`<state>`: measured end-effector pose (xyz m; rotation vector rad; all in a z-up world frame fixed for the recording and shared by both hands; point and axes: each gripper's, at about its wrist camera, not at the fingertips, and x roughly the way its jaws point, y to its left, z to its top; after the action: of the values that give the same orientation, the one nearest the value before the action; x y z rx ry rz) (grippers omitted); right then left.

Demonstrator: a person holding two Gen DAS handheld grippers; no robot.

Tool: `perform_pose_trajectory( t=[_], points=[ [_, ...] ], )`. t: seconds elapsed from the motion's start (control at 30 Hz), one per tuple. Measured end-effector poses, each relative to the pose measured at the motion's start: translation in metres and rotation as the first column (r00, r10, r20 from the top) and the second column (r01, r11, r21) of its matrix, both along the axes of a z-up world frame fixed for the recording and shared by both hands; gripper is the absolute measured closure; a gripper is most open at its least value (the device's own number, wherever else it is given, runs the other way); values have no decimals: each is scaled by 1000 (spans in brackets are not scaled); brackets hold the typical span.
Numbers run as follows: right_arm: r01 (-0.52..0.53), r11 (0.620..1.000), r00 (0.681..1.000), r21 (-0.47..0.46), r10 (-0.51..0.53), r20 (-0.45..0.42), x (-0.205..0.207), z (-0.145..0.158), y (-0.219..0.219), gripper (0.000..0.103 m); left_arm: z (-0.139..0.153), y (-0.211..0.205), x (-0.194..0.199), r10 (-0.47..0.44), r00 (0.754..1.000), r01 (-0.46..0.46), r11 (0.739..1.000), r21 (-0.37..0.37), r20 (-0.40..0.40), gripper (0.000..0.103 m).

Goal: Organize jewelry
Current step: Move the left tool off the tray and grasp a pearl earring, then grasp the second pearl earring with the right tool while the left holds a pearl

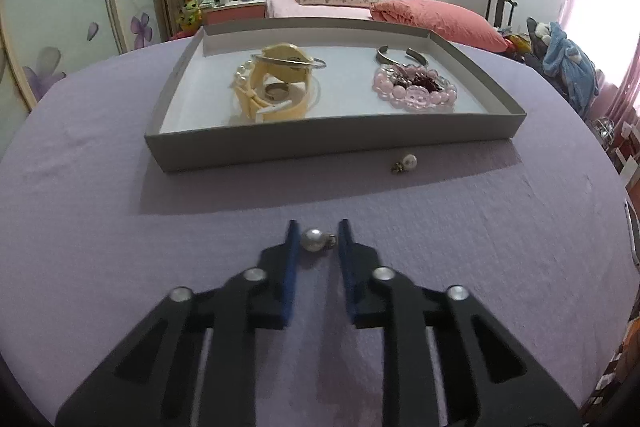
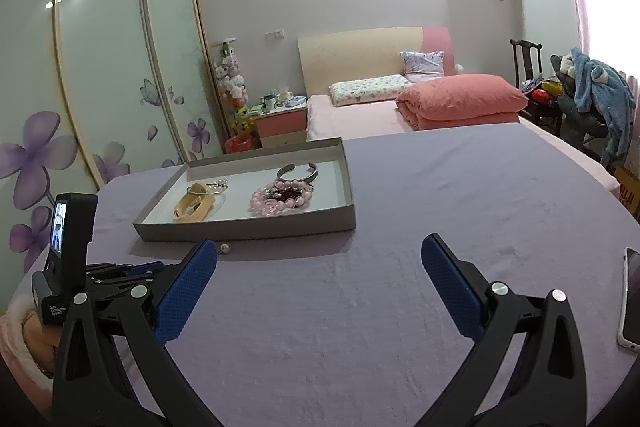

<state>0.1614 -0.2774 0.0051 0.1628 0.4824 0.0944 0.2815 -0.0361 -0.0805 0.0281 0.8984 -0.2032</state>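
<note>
My left gripper (image 1: 318,237) brackets the small, light, slippery, round earring (image 1: 316,239), jaws narrowly open, so I pinch its middle; my right gripper (image 2: 320,287) gapes empty.

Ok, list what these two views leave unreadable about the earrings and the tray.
- Pearl earring, left wrist view: between the left tool fingers; contact unclear, blurred.
- Second pearl earring: clasp too small; in the right view, partly hidden behind the right tool finger.
- Yellow watch face: turned away.
- Tray: near floor hidden behind its front wall.
</note>
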Motion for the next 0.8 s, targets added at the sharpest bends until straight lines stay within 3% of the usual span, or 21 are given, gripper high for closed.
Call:
perform_pose_trajectory(
  t=[0.33, 0.73, 0.8],
  points=[
    [-49, 999, 998, 9, 49, -25, 8, -5, 16, 2, 14, 19, -9, 19, 998, -17, 999, -41, 57, 87],
    [-165, 985, 980, -46, 159, -120, 42, -15, 64, 2, 54, 86, -23, 145, 978, -124, 983, -139, 149, 87],
    [-189, 979, 973, -78, 176, -148, 52, -18, 79, 13, 62, 98, -26, 166, 972, -141, 978, -154, 168, 87]
  ],
)
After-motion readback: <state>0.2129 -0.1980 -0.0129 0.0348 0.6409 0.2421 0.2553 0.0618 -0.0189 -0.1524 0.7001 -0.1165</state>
